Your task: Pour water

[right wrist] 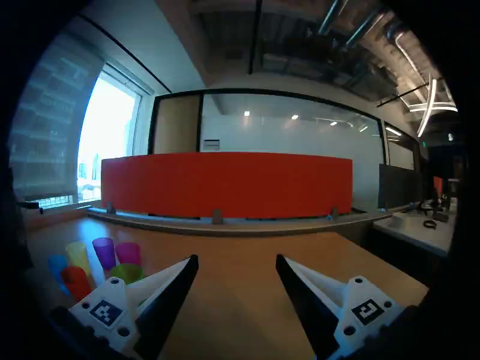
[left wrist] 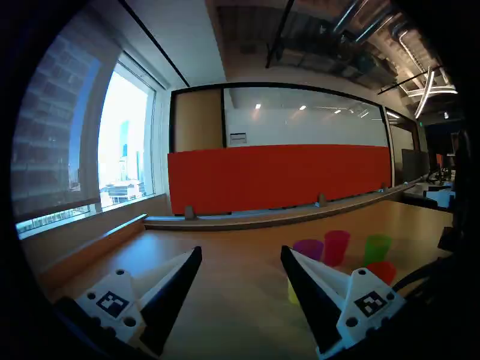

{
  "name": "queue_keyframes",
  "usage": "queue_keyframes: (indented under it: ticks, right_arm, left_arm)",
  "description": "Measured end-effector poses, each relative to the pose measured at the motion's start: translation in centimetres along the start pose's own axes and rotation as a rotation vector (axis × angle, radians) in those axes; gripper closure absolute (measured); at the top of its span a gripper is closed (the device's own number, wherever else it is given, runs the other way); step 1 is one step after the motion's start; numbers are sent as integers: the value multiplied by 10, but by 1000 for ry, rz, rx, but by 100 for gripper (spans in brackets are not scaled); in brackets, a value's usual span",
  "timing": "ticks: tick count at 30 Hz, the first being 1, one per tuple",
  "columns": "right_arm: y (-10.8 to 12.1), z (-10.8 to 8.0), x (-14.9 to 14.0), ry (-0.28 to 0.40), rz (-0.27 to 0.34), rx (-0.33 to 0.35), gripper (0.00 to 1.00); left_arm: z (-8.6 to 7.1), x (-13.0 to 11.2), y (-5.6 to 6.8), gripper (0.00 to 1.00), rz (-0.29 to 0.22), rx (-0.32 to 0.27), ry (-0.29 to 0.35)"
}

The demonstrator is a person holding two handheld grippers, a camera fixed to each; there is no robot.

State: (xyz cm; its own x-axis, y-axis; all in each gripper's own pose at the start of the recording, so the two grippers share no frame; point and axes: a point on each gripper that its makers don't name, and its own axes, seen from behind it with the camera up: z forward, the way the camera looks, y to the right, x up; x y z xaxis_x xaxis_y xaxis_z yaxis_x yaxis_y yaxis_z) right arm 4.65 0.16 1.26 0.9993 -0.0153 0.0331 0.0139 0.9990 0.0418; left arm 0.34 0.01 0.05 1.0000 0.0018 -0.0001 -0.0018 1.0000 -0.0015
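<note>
My left gripper [left wrist: 240, 251] gapes wide, empty, over the wooden desk [left wrist: 240, 306]; the coloured plastic cups [left wrist: 336, 246] cluster just beyond its right finger. My right gripper [right wrist: 236, 259], equally wide, has them off to its left.

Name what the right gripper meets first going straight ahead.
Probably the red partition behind the desk, though depth is unclear; the right gripper is open and the cups sit off to one side.

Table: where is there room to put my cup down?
The table is bare from the coloured cups across to its right edge, and back to the red divider. It is also bare between the cups and the window ledge. Crowded only around the cups.
</note>
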Motion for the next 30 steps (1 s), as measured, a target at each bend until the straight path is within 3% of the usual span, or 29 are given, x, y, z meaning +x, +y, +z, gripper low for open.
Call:
queue_keyframes:
  ticks: [8, 20, 30]
  right_arm:
    - [-3, 7, 38, -39, 5, 38, 0]
    - [-12, 14, 111, -30, 26, 111, 0]
    - [-24, 12, 127, -33, 10, 177, 0]
  left_arm:
    - [11, 48, 3, 2, 11, -33, 5]
    - [22, 114, 5, 2, -44, -71, 28]
    - [25, 120, 6, 2, -61, -119, -2]
